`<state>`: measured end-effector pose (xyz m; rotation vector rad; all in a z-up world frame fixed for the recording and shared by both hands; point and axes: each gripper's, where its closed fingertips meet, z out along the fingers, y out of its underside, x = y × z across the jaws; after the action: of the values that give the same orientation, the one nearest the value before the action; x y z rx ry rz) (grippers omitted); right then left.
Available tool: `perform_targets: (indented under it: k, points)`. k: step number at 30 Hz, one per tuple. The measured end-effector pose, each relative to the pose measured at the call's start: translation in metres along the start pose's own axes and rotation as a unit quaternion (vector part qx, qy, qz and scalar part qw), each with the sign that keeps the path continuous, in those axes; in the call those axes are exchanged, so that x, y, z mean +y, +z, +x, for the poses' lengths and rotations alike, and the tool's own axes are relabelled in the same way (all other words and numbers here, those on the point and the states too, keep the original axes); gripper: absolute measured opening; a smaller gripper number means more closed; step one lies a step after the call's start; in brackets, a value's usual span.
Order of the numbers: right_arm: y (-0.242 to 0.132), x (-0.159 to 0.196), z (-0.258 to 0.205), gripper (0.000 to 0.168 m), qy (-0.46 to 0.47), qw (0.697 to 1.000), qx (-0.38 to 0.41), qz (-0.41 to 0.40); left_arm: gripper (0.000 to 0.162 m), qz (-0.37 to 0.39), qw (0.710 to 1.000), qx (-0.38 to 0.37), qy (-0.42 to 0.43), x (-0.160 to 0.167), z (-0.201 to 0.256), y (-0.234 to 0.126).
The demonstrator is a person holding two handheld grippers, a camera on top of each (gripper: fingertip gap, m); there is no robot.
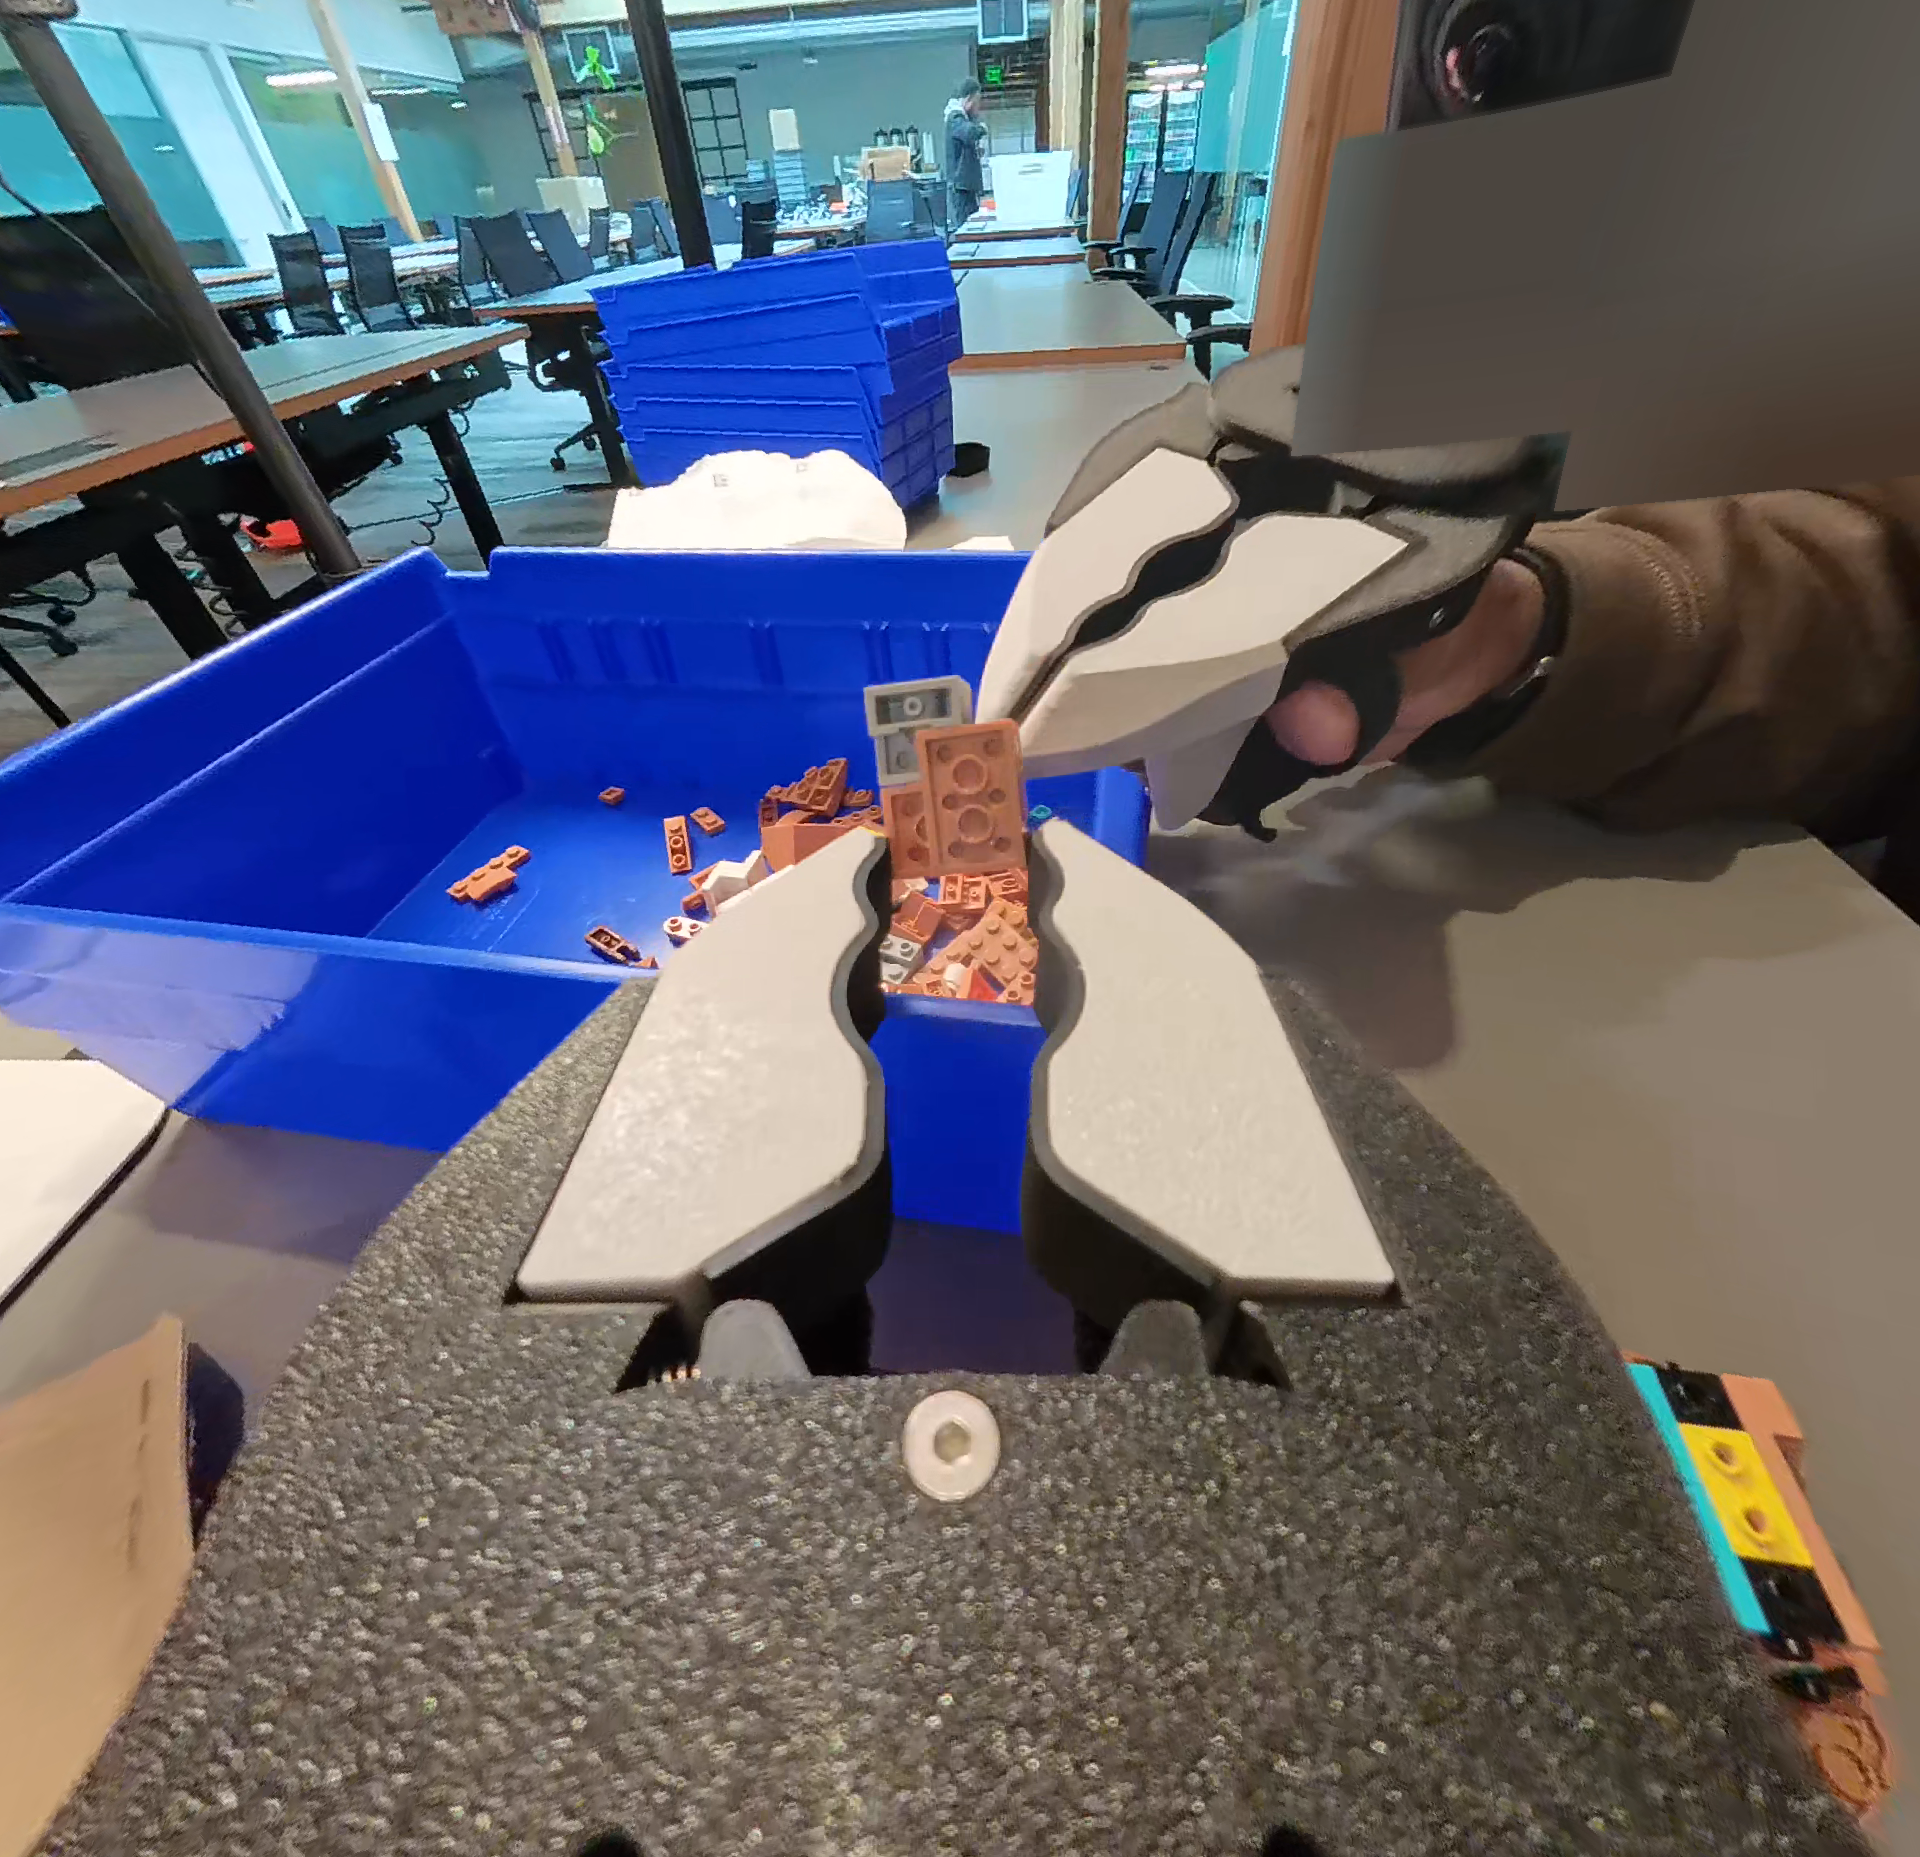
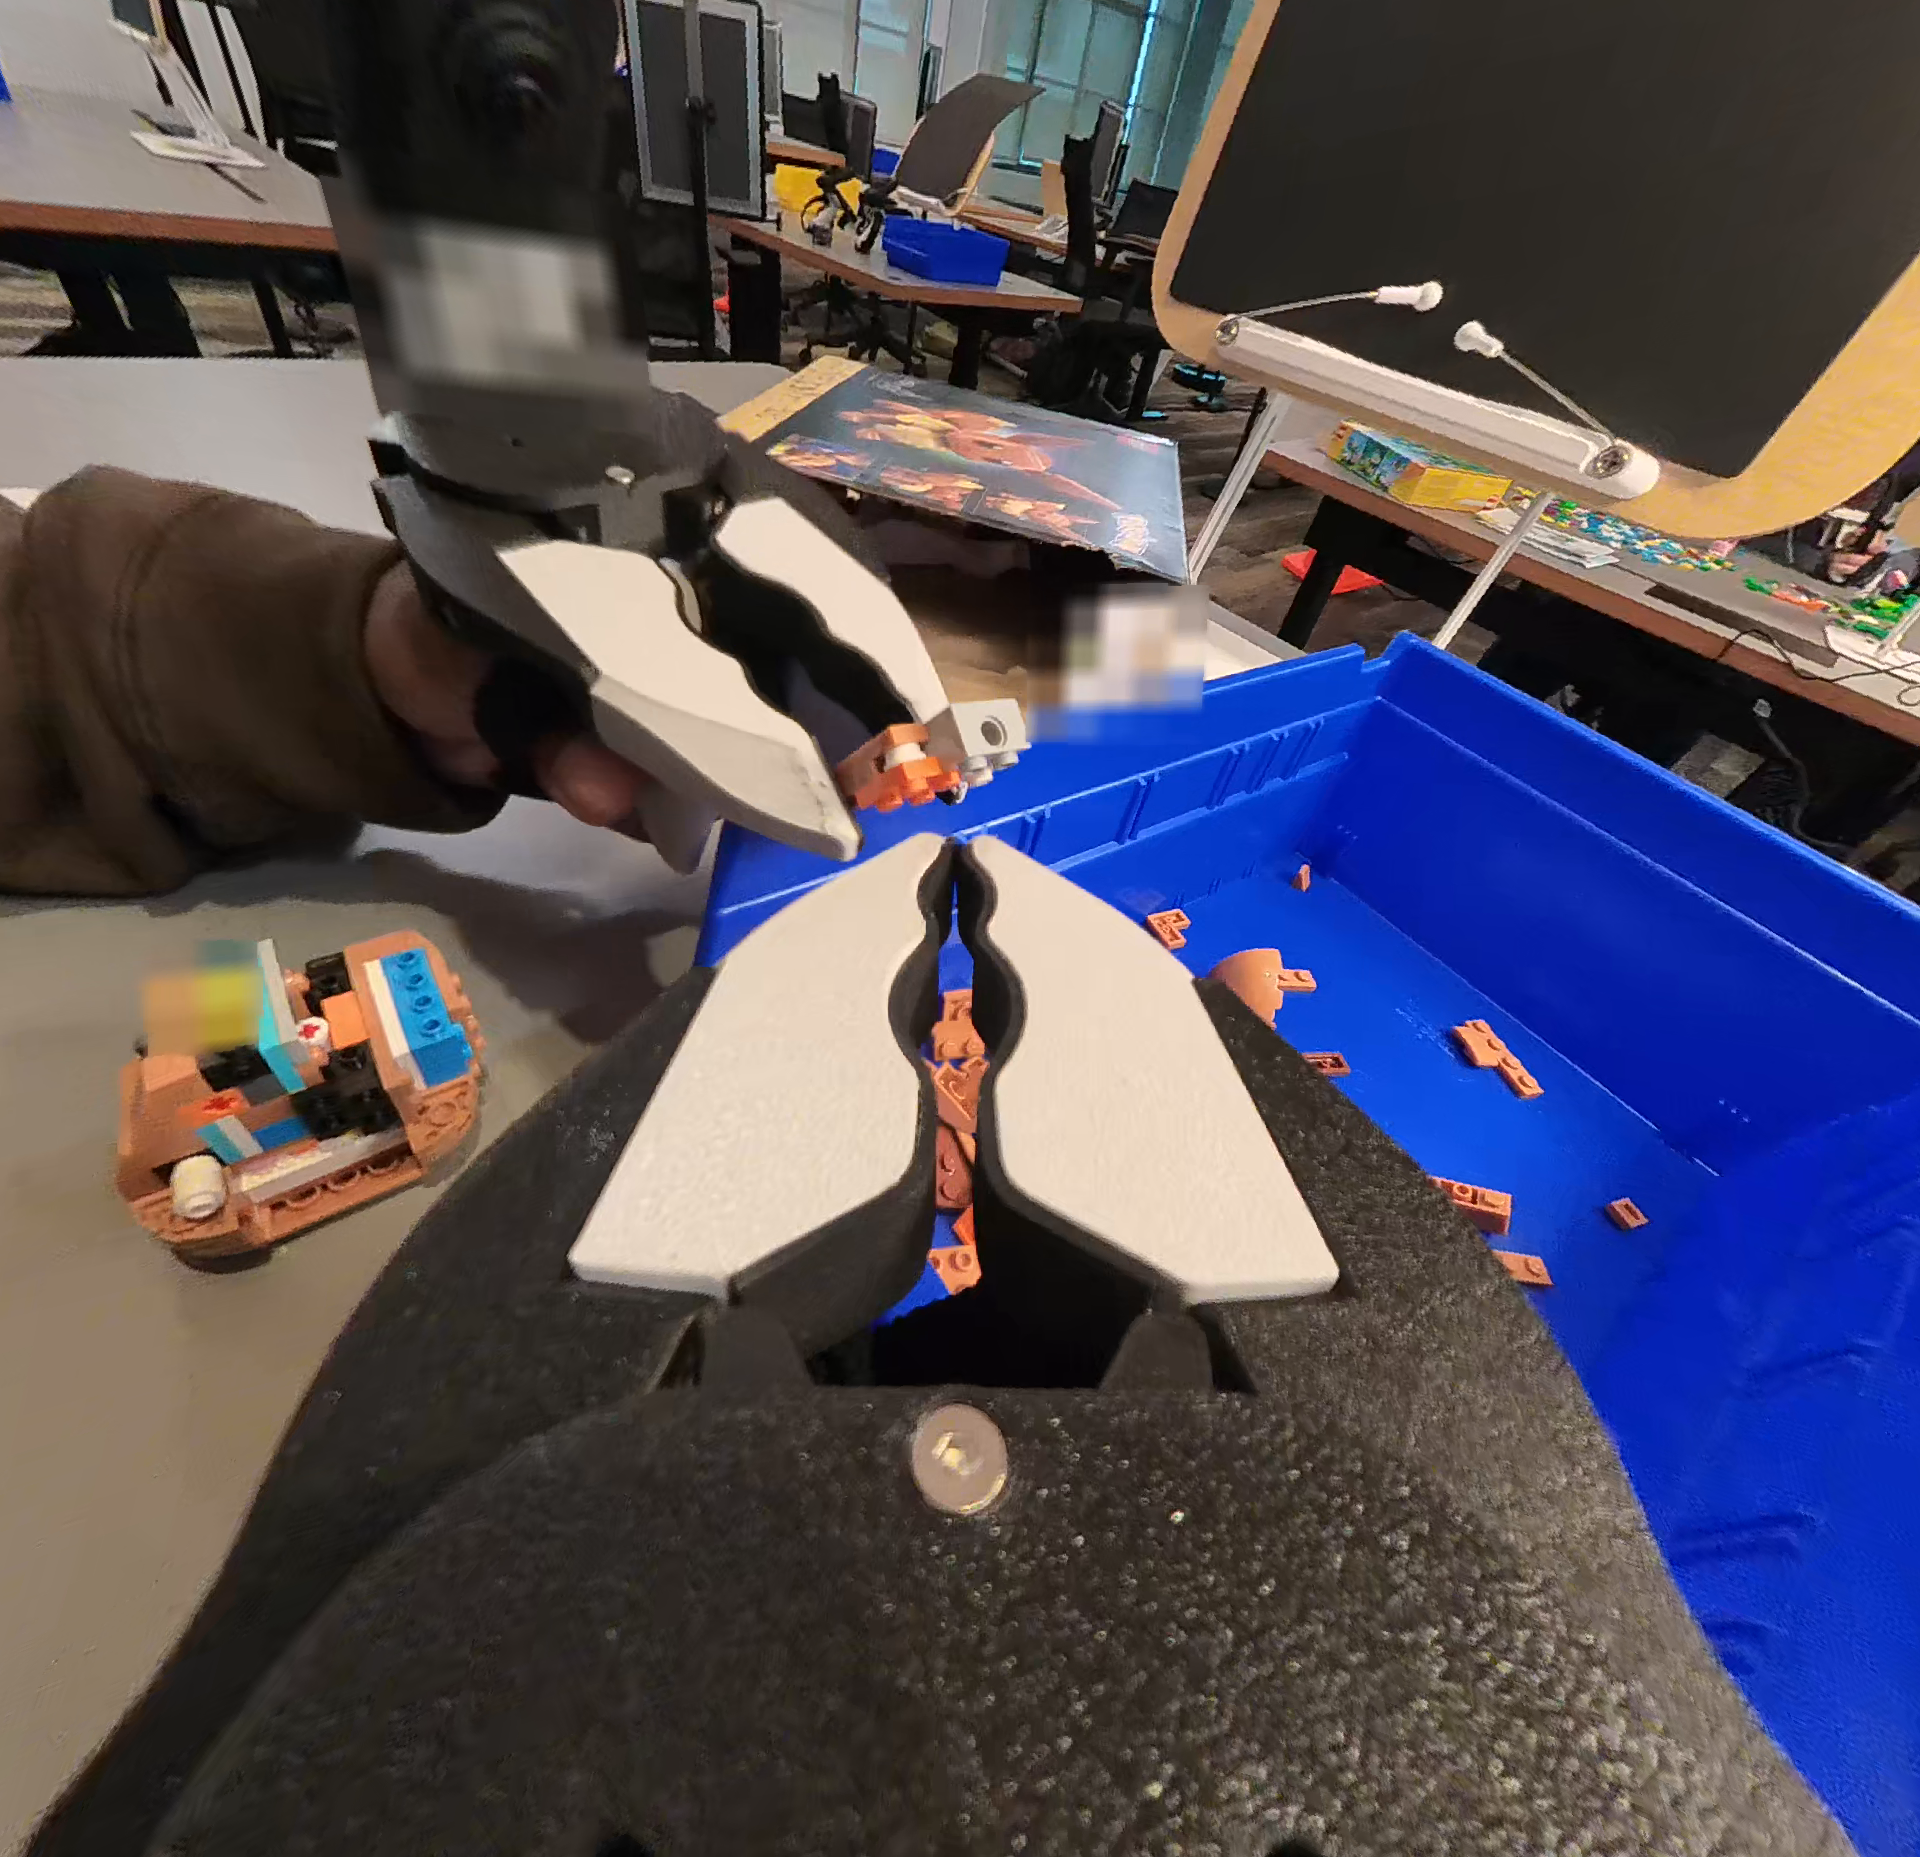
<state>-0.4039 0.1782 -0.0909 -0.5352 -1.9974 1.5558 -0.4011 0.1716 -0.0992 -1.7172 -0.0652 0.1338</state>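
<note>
I have the left gripper (image 1: 956,843) clenched on a small cluster of bricks (image 1: 966,799): a brown plate standing upright between the fingertips, with a grey piece joined to it at its 11 o'clock. The cluster is in the air over the near right corner of the blue bin (image 1: 260,851), not resting on anything.

From the left wrist view, the right gripper (image 1: 1023,742) comes in from 2 o'clock. Its tip touches, or very nearly touches, the cluster's upper right edge. In its own view the right gripper's jaws are pressed together and I see nothing pinched between them. The left gripper and its bricks sit just past the tips at 11 o'clock.

Loose brown bricks (image 1: 686,851) lie on the bin floor, thickest right below the held cluster, thinner toward 10 o'clock. The bin sits on a grey table (image 1: 1558,1080). A partly built brick model (image 2: 301,1090) stands on the table outside the bin, at 9 o'clock from the right gripper and well apart from both grippers.
</note>
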Motion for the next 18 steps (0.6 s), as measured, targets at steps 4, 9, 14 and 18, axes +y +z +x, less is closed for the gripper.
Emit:
perform_targets:
  k: [4, 9, 14, 18]
  points:
    - [0.000, -0.003, 0.002, 0.005, 0.027, 1.000, 0.006, 0.014, 0.025, -0.001, 1.000, -0.024, 0.012, 0.002, -0.003, 0.001]
    - [-0.002, -0.008, 0.004, 0.012, 0.096, 0.995, -0.003, 0.031, 0.025, -0.028, 0.991, -0.078, 0.104, 0.002, -0.003, 0.001]
    - [-0.004, -0.013, 0.003, 0.021, 0.178, 0.982, -0.039, 0.051, 0.025, -0.049, 0.975, -0.119, 0.180, 0.001, -0.003, 0.003]
    - [-0.004, -0.014, 0.001, 0.024, 0.218, 0.972, -0.057, 0.060, 0.025, -0.066, 0.953, -0.152, 0.252, -0.001, -0.002, 0.003]
